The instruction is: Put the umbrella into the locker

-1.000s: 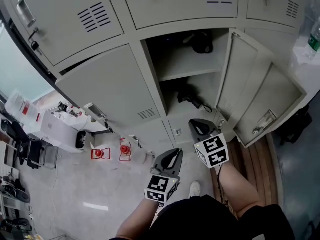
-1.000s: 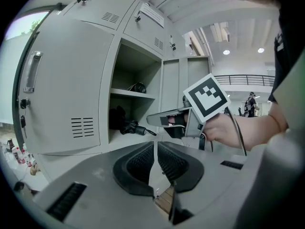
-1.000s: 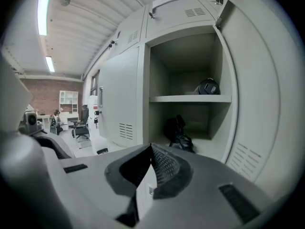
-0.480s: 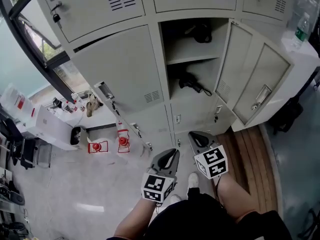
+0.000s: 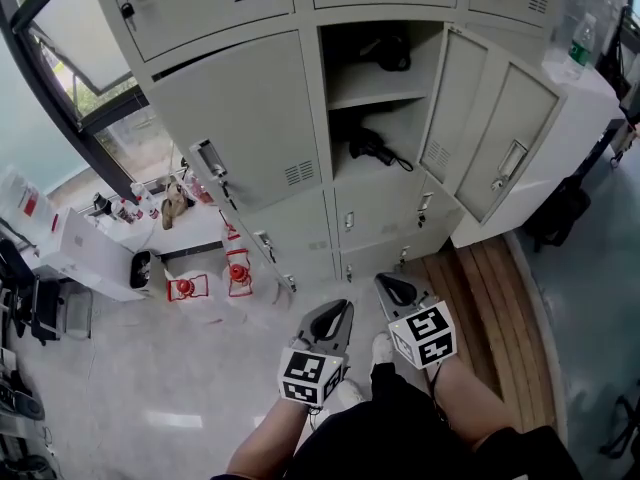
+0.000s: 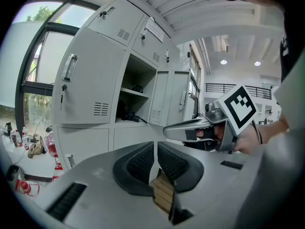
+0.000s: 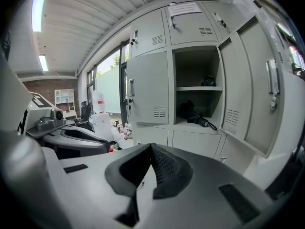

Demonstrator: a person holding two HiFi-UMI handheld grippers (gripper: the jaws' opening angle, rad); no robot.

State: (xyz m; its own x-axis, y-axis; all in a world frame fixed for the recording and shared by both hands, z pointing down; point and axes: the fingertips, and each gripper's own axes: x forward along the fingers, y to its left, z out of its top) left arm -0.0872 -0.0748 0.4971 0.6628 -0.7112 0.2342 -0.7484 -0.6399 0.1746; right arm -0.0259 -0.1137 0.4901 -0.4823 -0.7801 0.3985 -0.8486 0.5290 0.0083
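Note:
A black folded umbrella (image 5: pixel 370 148) lies on the lower shelf of the open locker (image 5: pixel 375 93), its strap hanging over the shelf edge. It also shows in the left gripper view as the umbrella (image 6: pixel 126 114) and in the right gripper view as the umbrella (image 7: pixel 193 114). Another dark object (image 5: pixel 385 53) sits on the upper shelf. The locker door (image 5: pixel 480 128) stands swung open to the right. My left gripper (image 5: pixel 340 313) and right gripper (image 5: pixel 392 286) hang side by side well short of the locker, above the floor. Both are shut with nothing in them.
Two red items (image 5: pixel 238 273) stand on the floor by the lower lockers, next to a white box (image 5: pixel 100 258). A water bottle (image 5: pixel 578 48) stands on the white cabinet at right. Wooden boards (image 5: pixel 500 298) run along the floor under the open door.
Both grippers have drawn back from the locker and sunk a little. The locker now looks farther off and more of the floor and window shows. Jaws stay shut.

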